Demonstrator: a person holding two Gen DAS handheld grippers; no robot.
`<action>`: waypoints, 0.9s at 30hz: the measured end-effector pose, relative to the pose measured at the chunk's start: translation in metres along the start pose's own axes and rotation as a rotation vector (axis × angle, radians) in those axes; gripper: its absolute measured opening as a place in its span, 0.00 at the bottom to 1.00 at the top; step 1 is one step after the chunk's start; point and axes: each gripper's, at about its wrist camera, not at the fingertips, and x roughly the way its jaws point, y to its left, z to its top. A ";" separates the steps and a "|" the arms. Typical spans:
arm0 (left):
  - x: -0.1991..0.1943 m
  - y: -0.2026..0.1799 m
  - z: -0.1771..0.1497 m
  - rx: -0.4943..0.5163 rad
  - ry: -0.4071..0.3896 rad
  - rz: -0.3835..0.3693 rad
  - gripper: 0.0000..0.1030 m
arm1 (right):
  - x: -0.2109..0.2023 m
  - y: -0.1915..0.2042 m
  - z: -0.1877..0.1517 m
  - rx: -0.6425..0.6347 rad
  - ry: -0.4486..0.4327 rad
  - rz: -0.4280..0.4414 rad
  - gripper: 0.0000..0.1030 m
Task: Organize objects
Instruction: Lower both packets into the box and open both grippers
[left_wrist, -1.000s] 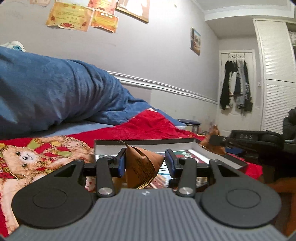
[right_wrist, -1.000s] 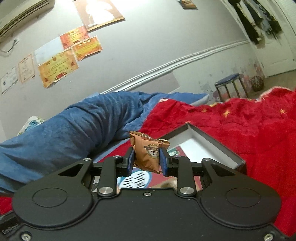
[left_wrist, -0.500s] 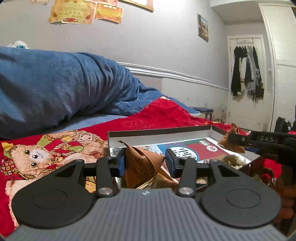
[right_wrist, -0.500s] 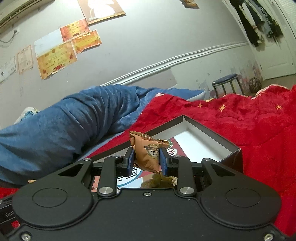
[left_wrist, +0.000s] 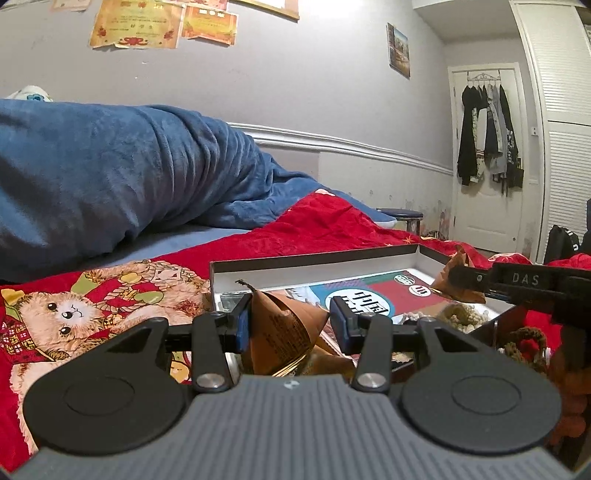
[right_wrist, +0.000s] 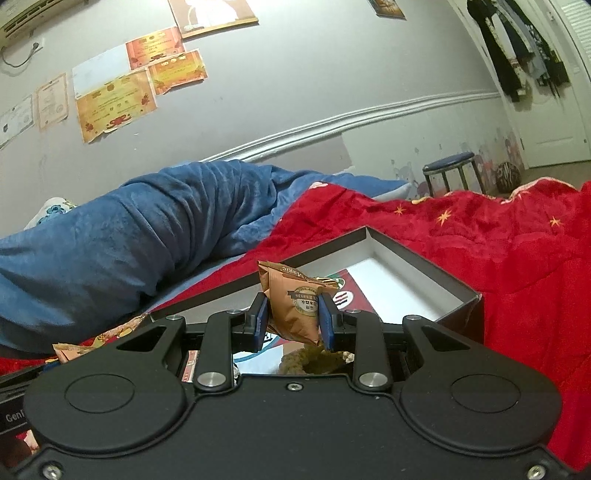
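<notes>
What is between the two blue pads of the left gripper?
In the left wrist view, a crumpled brown foil snack packet sits between the pads of the left gripper. It leans on the left pad; a gap remains at the right pad.

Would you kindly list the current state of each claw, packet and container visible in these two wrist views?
Left claw: open; a packet touches only one finger.
Left brown packet: crumpled, leaning on that finger.
Right claw: shut on a packet.
Right brown packet: pinched, upright, above the box.
Box: lidless, lying on the red blanket, already holding items.
Blue blanket: bunched by the wall.
</notes>
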 end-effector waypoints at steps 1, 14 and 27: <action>0.000 0.000 0.000 0.002 0.002 -0.002 0.47 | 0.000 -0.001 0.000 0.004 0.001 0.000 0.27; 0.001 -0.004 -0.002 0.020 0.005 0.002 0.47 | 0.000 -0.003 0.000 0.017 0.011 0.004 0.27; 0.004 -0.003 -0.001 0.020 0.016 0.003 0.50 | 0.002 -0.006 0.001 0.029 0.020 0.021 0.27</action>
